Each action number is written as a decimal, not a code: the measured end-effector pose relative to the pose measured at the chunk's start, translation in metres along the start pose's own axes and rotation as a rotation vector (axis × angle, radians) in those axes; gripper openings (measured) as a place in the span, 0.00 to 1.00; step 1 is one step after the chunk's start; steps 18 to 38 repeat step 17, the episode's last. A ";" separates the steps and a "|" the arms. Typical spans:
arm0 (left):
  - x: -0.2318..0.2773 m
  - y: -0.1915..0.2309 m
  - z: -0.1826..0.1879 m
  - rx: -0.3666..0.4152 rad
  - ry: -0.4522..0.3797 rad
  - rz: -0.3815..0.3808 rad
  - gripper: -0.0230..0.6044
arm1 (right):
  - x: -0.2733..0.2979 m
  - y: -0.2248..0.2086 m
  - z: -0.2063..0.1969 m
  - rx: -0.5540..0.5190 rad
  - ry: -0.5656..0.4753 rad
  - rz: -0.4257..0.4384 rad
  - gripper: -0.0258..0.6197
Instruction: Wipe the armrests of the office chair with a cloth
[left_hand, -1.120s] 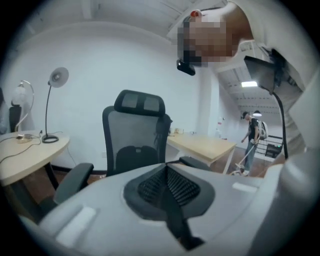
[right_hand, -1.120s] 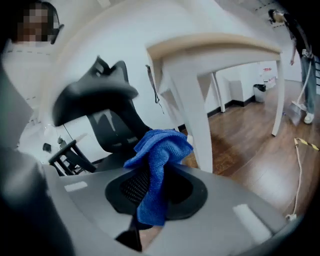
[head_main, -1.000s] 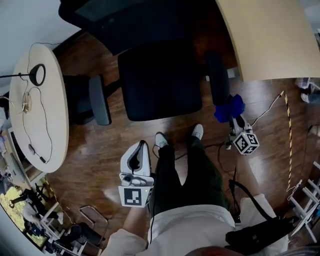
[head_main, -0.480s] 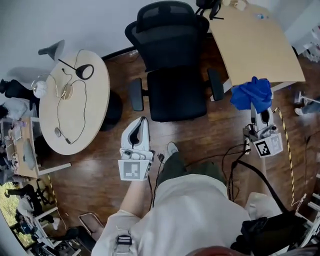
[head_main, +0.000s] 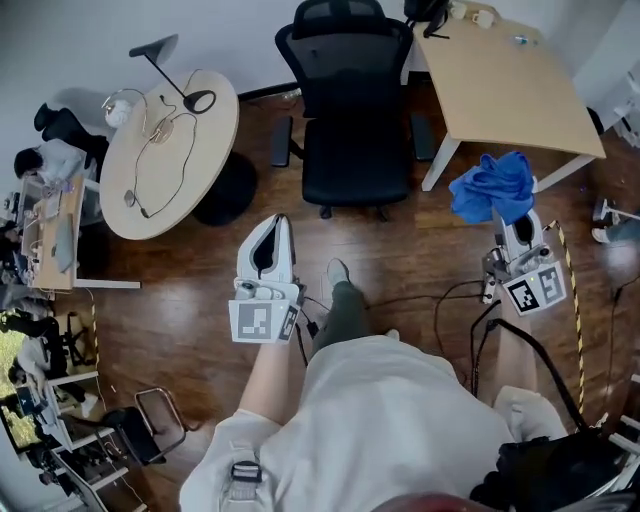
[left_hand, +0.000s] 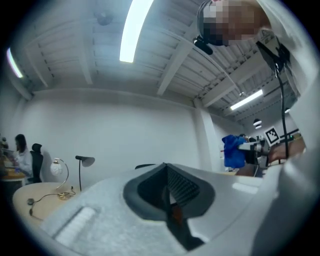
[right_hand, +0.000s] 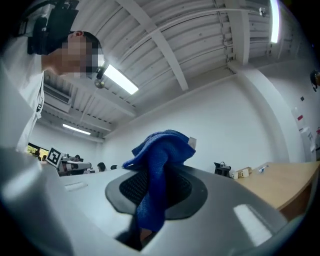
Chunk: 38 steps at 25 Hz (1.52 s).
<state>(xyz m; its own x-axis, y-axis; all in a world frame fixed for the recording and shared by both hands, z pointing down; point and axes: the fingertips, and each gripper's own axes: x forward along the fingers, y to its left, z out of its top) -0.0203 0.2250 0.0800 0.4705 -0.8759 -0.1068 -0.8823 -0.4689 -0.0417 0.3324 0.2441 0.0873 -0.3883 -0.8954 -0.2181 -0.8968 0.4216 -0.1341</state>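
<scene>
The black office chair (head_main: 345, 110) stands at the top middle of the head view, with its left armrest (head_main: 281, 140) and right armrest (head_main: 422, 137) bare. A crumpled blue cloth (head_main: 492, 188) hangs in the air right of the chair, and my right gripper (head_main: 518, 232) is shut on it. The right gripper view has the cloth (right_hand: 157, 165) bunched between the jaws and draped over them. My left gripper (head_main: 268, 232) hangs shut and holds nothing, below the chair and well apart from it. Both gripper views point up at the ceiling.
A round table (head_main: 205, 150) with a desk lamp and cables stands left of the chair. A rectangular wooden desk (head_main: 510, 85) fills the top right. Cables (head_main: 450, 298) trail over the wood floor by my feet. A seated person (head_main: 45, 160) is at the far left.
The chair now lies much farther off and smaller in the head view. My right gripper has come away from the right armrest with the cloth, up and to the right.
</scene>
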 end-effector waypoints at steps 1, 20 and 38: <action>-0.014 -0.010 0.001 0.002 0.014 0.003 0.04 | -0.013 0.003 0.002 0.016 -0.001 0.014 0.15; -0.097 -0.044 0.024 0.075 0.018 -0.006 0.04 | -0.088 0.059 0.008 0.069 -0.018 0.009 0.15; -0.097 -0.044 0.024 0.075 0.018 -0.006 0.04 | -0.088 0.059 0.008 0.069 -0.018 0.009 0.15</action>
